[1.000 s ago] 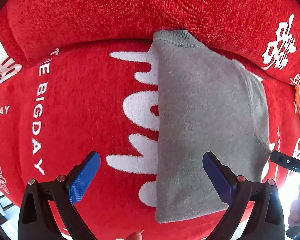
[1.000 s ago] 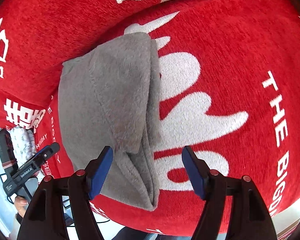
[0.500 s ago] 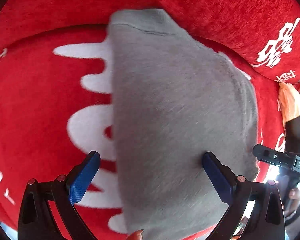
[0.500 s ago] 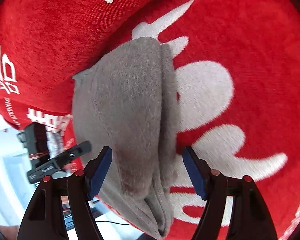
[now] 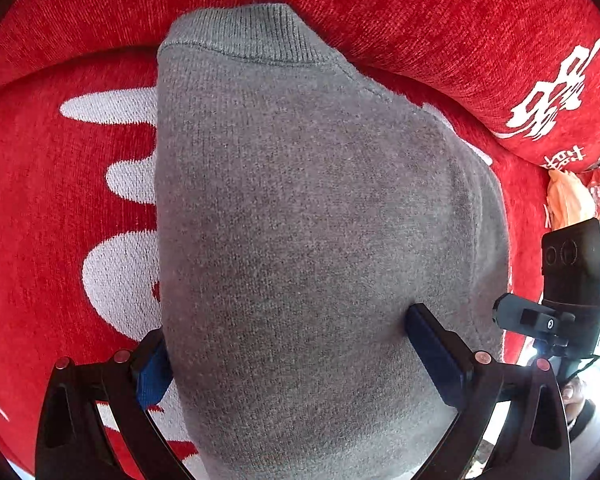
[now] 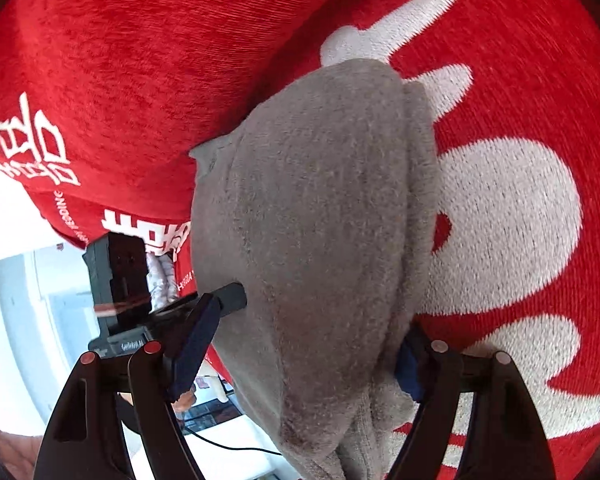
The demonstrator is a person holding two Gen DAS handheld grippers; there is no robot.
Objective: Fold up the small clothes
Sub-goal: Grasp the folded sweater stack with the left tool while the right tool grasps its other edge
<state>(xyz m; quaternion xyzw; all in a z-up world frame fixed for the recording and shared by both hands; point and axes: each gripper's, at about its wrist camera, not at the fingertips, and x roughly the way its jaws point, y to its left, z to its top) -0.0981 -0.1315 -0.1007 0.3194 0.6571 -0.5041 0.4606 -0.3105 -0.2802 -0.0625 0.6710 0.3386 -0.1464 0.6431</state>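
Garment (image 5: 312,240) — grey knit, already folded into a long stack, ribbed hem at the far end. It lies on a red sofa cover (image 5: 60,240) with white lettering, its far end against the back cushion (image 5: 420,20).

Left claw (image 5: 288,356) — spread wide, straddling the near end of the garment; one blue pad sits at the left fold edge, the other presses into the top layer nearer the right side. Nothing is pinched yet.

Right claw (image 6: 300,344) — also wide apart, astride the opposite side of the stack; its right pad is tucked at the layered edge, its left pad is off the cloth beside the left claw's tip.

Risks, as judgement:
- Closing now may catch only the top layer, so the stack would peel open when lifted.
- The loose layered edges seen in the right view could slip or splay if the two claws pull unevenly.
- The soft, plush cover may be pinched along with the knit.
- The two claws stand near each other at one edge — a collision is possible.

Surroundings: an orange cloth (image 5: 568,200) lies at the sofa's right end, well apart from the garment. The back cushion limits any forward fold. Nothing else lies on the garment.
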